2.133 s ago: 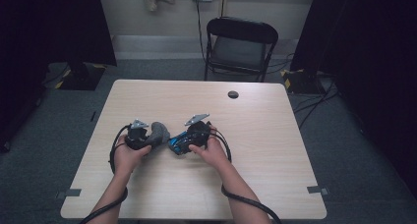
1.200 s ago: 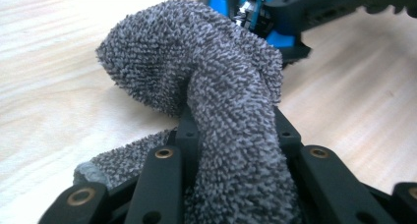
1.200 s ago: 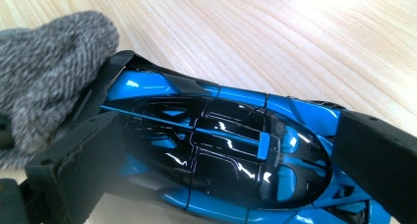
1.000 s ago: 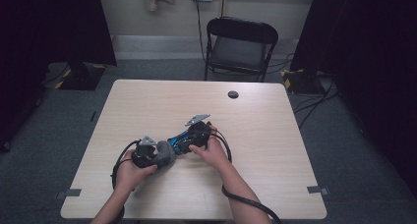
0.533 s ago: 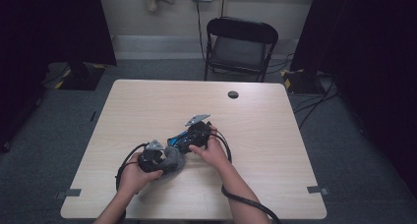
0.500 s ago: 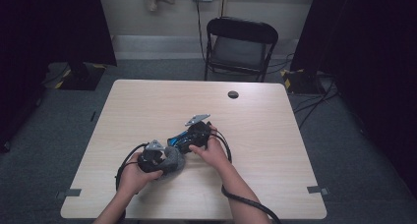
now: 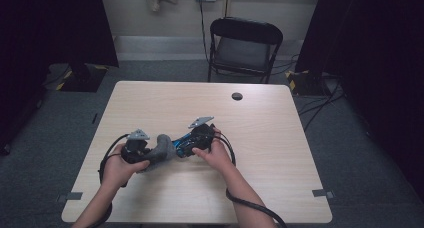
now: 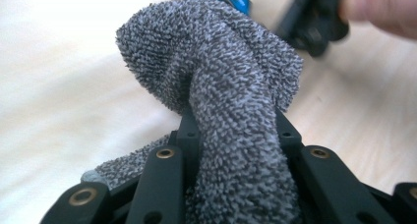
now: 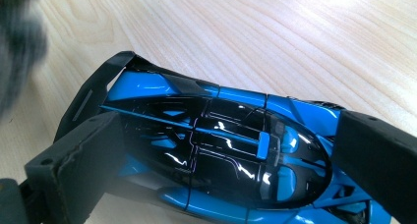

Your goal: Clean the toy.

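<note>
The blue toy car [image 9: 216,155] sits on the worktop [image 7: 150,103], clamped across its body by the right gripper [image 7: 192,143]. Just left of the car, the left gripper [image 7: 145,155] is pinched tight on a bunched grey cloth [image 8: 231,111]. I'd wipe along the bodywork with light strokes, right hand [image 7: 215,155] low and steady, left wrist angled at the car's tail.

left gripper [image 7: 150,155] with grey cloth [image 7: 161,150] drawn back toward table's near edge, then returned up beside car [image 7: 184,144].
</note>
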A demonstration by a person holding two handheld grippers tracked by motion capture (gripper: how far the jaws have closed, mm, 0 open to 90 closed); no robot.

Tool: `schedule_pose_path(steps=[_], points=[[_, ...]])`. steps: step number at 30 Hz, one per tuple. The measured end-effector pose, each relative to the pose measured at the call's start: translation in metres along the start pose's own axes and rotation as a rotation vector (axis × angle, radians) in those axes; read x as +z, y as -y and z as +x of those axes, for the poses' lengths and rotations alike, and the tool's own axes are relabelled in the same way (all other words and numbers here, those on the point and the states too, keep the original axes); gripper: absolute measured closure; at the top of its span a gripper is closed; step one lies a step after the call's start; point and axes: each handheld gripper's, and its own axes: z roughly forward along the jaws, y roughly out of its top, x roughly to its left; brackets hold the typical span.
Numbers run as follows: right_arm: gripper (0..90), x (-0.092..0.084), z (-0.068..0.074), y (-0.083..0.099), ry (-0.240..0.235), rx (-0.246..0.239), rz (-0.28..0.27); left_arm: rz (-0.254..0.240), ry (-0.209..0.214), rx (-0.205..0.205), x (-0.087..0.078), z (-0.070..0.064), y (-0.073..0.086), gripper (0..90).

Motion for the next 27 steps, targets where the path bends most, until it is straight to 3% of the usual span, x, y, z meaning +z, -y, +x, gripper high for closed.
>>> schedule_pose_path(steps=[6,15,18,21,27], points=[[0.0,0.000,0.000,0.000,-0.001,0.001,0.001,-0.023,-0.036,-0.032,0.002,0.020,-0.019,66.6],[0.0,0.000,0.000,0.000,-0.001,0.000,0.000,-0.008,-0.102,-0.054,0.029,0.047,-0.037,66.4],[0.0,0.000,0.000,0.000,-0.001,0.000,-0.003,-0.027,-0.093,-0.072,0.040,0.051,-0.044,66.3],[0.0,0.000,0.000,0.000,-0.001,0.000,-0.004,-0.029,-0.105,-0.053,0.053,0.052,-0.050,66.0],[0.0,0.000,0.000,0.000,-0.003,-0.002,-0.001,-0.011,-0.110,-0.062,0.080,0.056,-0.054,65.7]])
